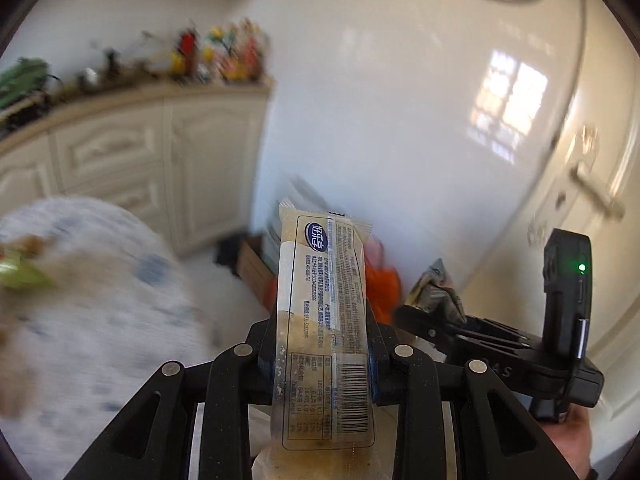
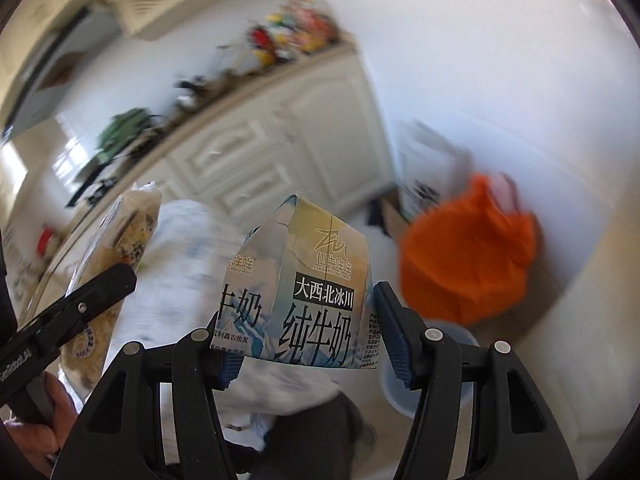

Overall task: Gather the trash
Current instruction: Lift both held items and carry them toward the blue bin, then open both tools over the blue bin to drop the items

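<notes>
Trash is riding in both hands: right gripper is clamping the milk carton, left gripper is pinching the snack wrapper lengthwise. Orange bag is sitting ahead and right of the carton, so I'm guessing the right hand is nearer.

The wrapper sits between the left gripper's fingers; the carton (right of it) sits between the right gripper's.

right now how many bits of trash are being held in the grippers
2. A clear snack wrapper is clamped in the left gripper, and a crumpled milk carton is clamped in the right gripper. More may lie out of view.
</notes>
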The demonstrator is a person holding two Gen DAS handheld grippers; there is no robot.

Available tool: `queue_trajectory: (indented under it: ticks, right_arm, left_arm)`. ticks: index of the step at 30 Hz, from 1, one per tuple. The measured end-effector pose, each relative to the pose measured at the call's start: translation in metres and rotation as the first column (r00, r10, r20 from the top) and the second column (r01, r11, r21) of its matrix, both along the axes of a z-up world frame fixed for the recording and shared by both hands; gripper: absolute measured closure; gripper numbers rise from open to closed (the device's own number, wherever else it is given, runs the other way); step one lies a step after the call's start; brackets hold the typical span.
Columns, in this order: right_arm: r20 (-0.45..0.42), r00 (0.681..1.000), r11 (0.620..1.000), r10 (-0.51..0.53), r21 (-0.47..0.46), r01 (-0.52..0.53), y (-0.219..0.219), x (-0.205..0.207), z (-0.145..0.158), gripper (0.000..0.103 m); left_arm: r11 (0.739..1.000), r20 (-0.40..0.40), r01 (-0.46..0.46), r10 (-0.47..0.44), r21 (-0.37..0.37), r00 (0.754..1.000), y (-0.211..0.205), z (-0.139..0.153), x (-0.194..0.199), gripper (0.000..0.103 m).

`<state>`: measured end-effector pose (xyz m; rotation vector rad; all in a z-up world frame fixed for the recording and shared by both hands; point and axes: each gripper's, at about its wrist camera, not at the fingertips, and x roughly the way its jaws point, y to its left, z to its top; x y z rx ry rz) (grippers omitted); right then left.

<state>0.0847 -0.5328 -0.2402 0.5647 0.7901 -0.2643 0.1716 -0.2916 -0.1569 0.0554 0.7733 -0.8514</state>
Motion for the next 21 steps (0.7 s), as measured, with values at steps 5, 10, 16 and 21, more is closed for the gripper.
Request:
queue_trajectory:
  ticks: [5,10,16,21]
  right_arm:
    - [-0.101,0.991,0.989,-0.091,0.103,0.102,-0.051,-0.016,-0.069,0.044]
    - [-0.173,0.977,0.968,-0.128,0.193,0.161,-0.086,-0.023,-0.128,0.043]
    - [-0.219,0.963,0.942,-0.159,0.259,0.214,-0.111,-0.021,-0.174,0.04]
    - [-0.227,0.954,0.926,-0.197,0.276,0.256,-0.122,-0.028,-0.185,0.02]
  left_arm:
    - [0.987,-0.12,0.088,-0.071,0.138,0.99,-0.081,-0.074,0.02,0.075]
    - [0.965,-0.229,0.151,-0.1,0.216,0.968,-0.137,-0.137,0.051,0.075]
    - [0.944,-0.271,0.183,-0.106,0.276,0.957,-0.189,-0.182,0.086,0.068]
    - [0.942,-0.218,0.134,-0.068,0.306,0.974,-0.204,-0.169,0.073,0.023]
